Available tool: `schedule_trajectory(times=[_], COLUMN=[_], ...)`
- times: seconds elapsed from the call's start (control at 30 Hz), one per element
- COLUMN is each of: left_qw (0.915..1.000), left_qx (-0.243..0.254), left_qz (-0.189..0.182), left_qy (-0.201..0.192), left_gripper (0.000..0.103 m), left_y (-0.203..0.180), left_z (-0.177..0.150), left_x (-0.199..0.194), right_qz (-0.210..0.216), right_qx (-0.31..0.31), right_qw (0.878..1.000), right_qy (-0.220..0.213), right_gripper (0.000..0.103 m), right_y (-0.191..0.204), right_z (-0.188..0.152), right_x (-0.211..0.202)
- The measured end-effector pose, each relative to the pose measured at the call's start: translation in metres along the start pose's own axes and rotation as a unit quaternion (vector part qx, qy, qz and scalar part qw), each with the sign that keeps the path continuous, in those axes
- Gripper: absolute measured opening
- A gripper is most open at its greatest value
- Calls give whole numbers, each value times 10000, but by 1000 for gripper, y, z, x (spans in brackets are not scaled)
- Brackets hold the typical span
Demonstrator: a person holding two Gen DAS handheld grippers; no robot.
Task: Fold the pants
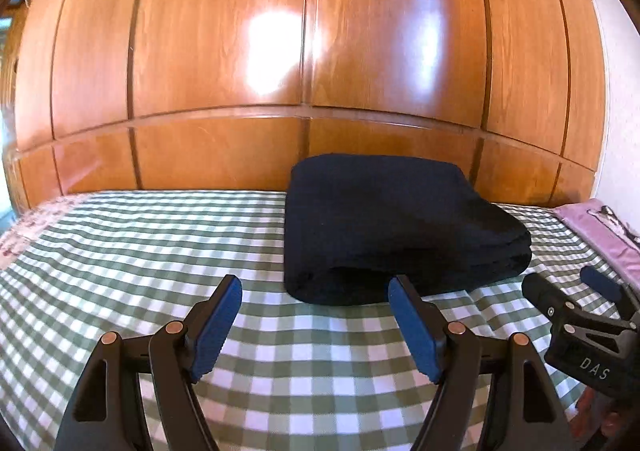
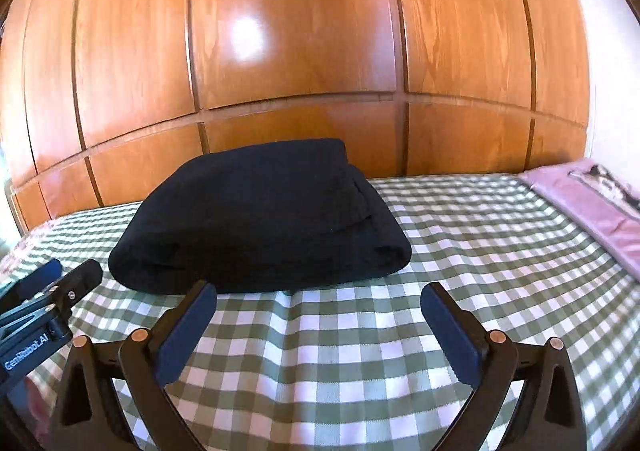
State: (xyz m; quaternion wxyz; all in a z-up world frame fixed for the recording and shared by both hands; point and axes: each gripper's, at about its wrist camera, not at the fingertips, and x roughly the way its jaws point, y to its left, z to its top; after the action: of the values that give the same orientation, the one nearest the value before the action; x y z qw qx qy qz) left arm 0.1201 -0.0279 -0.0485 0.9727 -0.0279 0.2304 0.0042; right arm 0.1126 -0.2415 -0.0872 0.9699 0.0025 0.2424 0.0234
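We see the black pants (image 2: 260, 215), a soft knit, folded into a thick rounded bundle lying on the bed (image 2: 460, 251), whose cover is a green-and-white checked cloth with slight wrinkles. Glossy wooden wardrobe panels (image 2: 296, 31) rise just behind the bed's far edge. A pink pillow (image 2: 592, 203) sits at the right edge. Our left hand-held gripper (image 1: 316, 291) and right hand-held gripper (image 2: 318, 297) both stand spread wide with nothing between their ribbed blue pads (image 1: 218, 327), just short of the bundle's near edge. Open checked cloth lies on both sides.
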Motion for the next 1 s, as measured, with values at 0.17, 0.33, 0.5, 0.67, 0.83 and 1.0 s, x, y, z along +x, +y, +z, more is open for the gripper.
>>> schedule_trajectory(times=[0.17,0.33,0.5,0.67,0.83,1.0], left_qw=[9997,9994,9996,9998,9999,9999], left_qx=[192,235,203,131,119,97], left_qz=[-14,56,87,62,63,75], left_qy=[-138,-244,-188,-95,-84,-88], left_gripper=[77,77,77,77,77,77], left_y=[-6,-8,-7,-4,-5,-4], left_z=[-6,-7,-8,-9,-9,-9], left_x=[-10,-13,-10,-6,-5,-5], right_qz=[-47,-10,-14,-31,-31,-11], right_qx=[-353,-195,81,0,-72,-15], right_qw=[9991,9998,10000,10000,9999,10000], right_qy=[-218,-85,-26,-37,-79,-33], right_gripper=[102,102,102,102,102,102], right_y=[13,6,-4,0,2,0], right_z=[-2,-3,-4,-4,-4,-4], right_x=[-5,1,4,3,1,3])
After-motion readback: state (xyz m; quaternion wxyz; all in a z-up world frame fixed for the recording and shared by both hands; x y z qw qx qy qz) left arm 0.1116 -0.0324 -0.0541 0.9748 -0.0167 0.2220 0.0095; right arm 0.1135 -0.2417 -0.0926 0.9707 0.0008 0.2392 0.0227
